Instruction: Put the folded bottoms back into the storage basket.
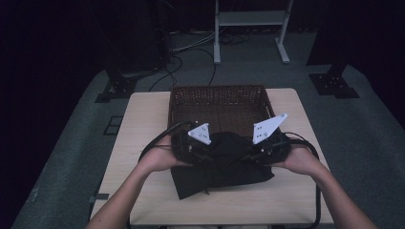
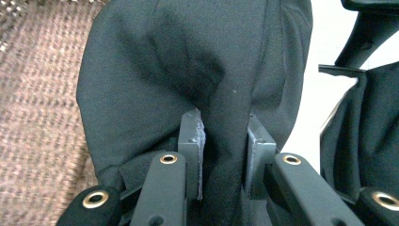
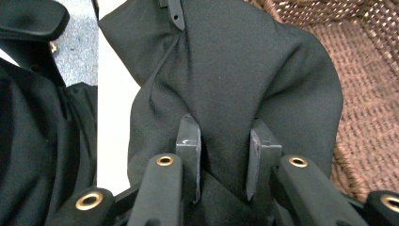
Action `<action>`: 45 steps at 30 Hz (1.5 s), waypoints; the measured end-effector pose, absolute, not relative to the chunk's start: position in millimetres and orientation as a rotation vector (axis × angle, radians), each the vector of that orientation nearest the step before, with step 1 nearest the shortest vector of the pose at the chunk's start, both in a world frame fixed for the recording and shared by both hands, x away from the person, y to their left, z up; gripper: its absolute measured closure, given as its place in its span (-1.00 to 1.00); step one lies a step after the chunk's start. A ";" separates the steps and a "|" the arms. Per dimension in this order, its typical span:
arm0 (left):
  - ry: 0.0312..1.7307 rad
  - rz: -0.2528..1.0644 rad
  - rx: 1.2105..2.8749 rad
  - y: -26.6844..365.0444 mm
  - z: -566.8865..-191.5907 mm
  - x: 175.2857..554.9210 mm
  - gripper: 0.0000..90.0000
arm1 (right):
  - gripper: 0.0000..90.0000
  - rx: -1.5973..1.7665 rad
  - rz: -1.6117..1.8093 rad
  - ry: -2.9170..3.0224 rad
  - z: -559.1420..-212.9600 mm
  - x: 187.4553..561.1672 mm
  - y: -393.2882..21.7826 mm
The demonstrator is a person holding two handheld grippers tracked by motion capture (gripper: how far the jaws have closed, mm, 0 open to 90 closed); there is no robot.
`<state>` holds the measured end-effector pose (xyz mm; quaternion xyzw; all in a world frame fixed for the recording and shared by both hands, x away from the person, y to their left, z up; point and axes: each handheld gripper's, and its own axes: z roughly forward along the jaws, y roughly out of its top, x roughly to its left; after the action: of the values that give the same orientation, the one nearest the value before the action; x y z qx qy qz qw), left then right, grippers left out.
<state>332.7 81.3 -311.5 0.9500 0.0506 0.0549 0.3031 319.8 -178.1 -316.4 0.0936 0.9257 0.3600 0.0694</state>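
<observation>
While the cloth (image 1: 224, 164) hangs over the table (image 1: 143, 124) just in front of the basket (image 1: 217, 98), high view has left gripper (image 1: 203, 151) & right gripper (image 1: 258, 151) at its top edge. Left gripper view: jaws pinch cloth, basket weave behind. Right gripper view: jaws likewise clamp a fold, basket beside.

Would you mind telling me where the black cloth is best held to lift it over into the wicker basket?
By its bunched upper fold, one pinch near each end, coming from the table's near side. The black cloth is soft and humps up there, and both the left gripper and right gripper are shut on such folds beside the basket.
</observation>
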 end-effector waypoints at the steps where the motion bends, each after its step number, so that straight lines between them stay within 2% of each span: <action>1: 0.134 0.146 2.518 81.3 -311.5 332.7 0.63 | 0.56 0.282 1.084 2.786 -316.4 319.8 -178.1; 20: 0.105 0.215 2.546 76.6 -265.3 346.8 0.63 | 0.56 0.287 1.132 2.759 -278.8 335.6 -183.0; 45: 0.115 0.298 2.539 73.7 -221.3 384.9 0.63 | 0.56 0.294 1.102 2.704 -229.8 371.3 -182.1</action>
<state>384.9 73.7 -221.3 0.9505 0.0429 0.1114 0.2870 371.3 -182.1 -229.8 0.0995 0.9165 0.3735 0.1034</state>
